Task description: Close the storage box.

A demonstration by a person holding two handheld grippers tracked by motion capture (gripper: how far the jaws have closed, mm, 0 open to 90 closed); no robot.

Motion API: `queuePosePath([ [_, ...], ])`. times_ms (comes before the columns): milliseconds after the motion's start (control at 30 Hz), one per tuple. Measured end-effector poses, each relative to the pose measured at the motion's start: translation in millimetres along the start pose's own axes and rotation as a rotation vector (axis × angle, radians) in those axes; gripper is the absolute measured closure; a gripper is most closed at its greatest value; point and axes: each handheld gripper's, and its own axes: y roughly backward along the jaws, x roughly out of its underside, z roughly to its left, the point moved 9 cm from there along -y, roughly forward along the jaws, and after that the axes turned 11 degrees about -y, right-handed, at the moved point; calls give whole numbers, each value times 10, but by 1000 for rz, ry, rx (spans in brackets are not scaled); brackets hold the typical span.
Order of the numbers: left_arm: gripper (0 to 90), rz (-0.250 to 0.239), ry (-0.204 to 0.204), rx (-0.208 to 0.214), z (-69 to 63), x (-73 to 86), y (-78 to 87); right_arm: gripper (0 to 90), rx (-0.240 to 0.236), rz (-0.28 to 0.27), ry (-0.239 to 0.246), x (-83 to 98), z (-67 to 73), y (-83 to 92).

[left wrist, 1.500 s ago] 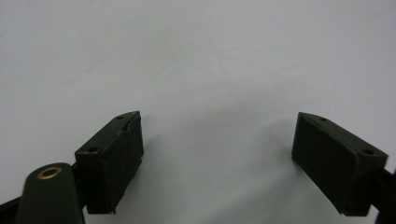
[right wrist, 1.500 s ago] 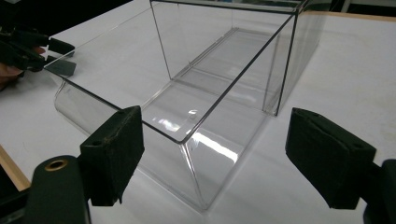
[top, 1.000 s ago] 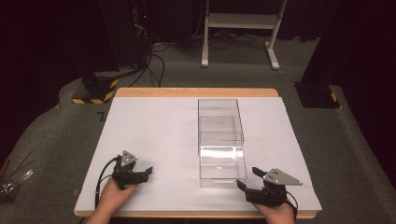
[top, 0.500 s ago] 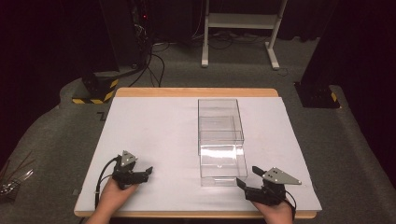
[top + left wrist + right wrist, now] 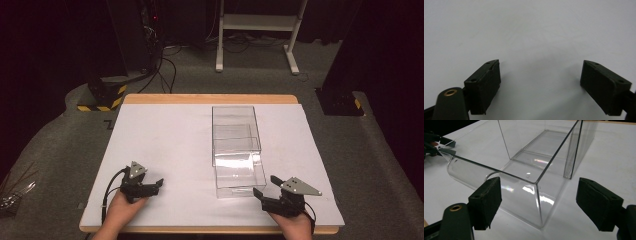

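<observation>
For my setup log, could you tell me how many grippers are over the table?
2: the left gripper at the near left of the white table, the right gripper at the near right, facing the clear drawer box.

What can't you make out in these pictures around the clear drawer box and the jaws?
- High view: the jaws of the left gripper are too small to judge their opening.
- Right gripper view: the far end of the clear drawer box is cut off by the top edge.
- High view: items at the left edge are dark and tiny.
</observation>
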Motion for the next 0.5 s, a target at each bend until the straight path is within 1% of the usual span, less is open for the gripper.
queuePosePath([
  [167, 169, 0, 0, -1, 1, 0, 1, 205, 8, -2, -4, -20, -18, -27],
  [500, 169, 0, 1, 1, 0, 0, 0, 204, 15, -7, 5, -62, -20, -72],
])
